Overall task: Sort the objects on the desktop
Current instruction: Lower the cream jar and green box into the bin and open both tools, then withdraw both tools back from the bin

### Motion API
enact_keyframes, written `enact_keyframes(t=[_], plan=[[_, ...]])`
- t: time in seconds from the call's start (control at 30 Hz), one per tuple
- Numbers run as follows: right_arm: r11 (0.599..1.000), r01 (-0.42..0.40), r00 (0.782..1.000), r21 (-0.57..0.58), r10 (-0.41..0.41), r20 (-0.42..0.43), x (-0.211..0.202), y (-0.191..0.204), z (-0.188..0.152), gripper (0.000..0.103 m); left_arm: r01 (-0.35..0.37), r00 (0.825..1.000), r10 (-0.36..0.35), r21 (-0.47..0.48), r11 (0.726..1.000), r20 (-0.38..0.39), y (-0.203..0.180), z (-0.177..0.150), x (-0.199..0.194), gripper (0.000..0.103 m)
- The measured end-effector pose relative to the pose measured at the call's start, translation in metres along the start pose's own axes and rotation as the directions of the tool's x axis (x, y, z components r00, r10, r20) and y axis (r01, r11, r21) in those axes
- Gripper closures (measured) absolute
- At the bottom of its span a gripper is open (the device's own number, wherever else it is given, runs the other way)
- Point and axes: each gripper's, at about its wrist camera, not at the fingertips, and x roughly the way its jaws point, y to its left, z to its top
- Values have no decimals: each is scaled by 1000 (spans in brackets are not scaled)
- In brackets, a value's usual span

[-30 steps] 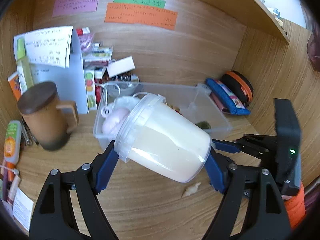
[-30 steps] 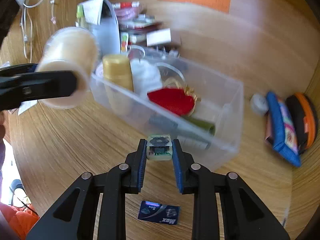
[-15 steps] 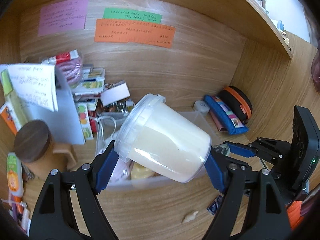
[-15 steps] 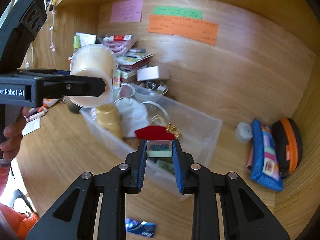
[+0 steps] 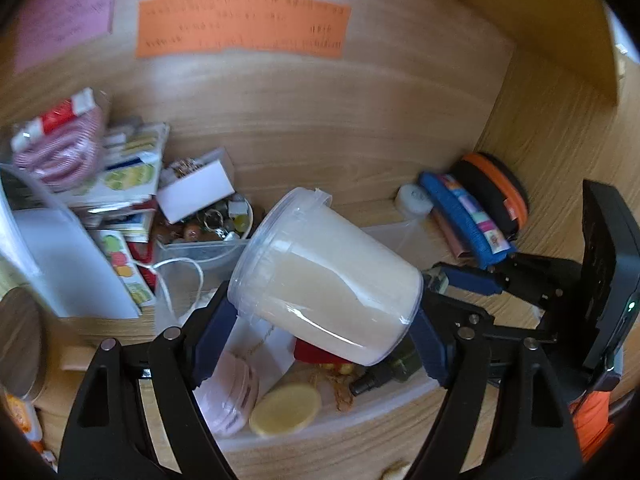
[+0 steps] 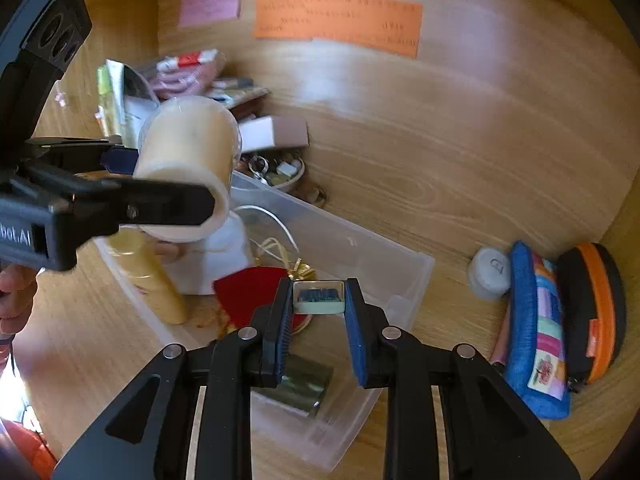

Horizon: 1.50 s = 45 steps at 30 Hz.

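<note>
My left gripper [image 5: 316, 320] is shut on a clear plastic tub of cream-coloured stuff [image 5: 324, 280], tilted and held above the clear storage bin [image 5: 344, 420]. The tub also shows in the right wrist view [image 6: 188, 184]. My right gripper [image 6: 319, 304] is shut on a small pale green case [image 6: 319, 299] and holds it over the bin [image 6: 360, 240]. The bin holds a red piece [image 6: 248, 292], a yellow-lidded bottle [image 5: 286, 404], a pink round thing [image 5: 230, 388] and a dark green tube [image 6: 304, 380].
The desk nook has wooden walls with pink, green and orange notes [image 5: 240, 24]. A stack of packets and a white box [image 5: 196, 192] stand at the back left. A blue pencil case [image 6: 536, 332], an orange-black pouch [image 6: 596, 312] and a white roll [image 6: 490, 274] lie at the right.
Both grippers have moved forward and over the bin with their loads. The tub now hangs above the bin's left part, the green case above its middle.
</note>
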Motion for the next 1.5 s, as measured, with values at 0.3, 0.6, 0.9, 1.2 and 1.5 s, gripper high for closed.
enact_keyframes(t=[0.3, 0.6, 0.9, 1.2, 1.5], plan=[[1000, 1, 997, -25, -3, -79, 39, -11, 5, 81, 2, 993, -1, 11, 1000, -120, 5, 2, 51, 23], [997, 16, 993, -78, -25, -117, 54, -7, 9, 81, 21, 984, -18, 19, 1000, -177, 5, -6, 66, 23], [990, 55, 990, -130, -71, -121, 56, -1, 9, 81, 42, 978, -40, 6, 999, -204, 8, -7, 67, 22], [978, 112, 989, -175, -127, -78, 35, 8, 9, 60, 59, 987, -57, 9, 998, -149, 6, -2, 43, 21], [968, 198, 980, -155, -200, 4, -7, 11, 6, 43, 48, 992, -48, -5, 999, -117, 0, -5, 14, 19]])
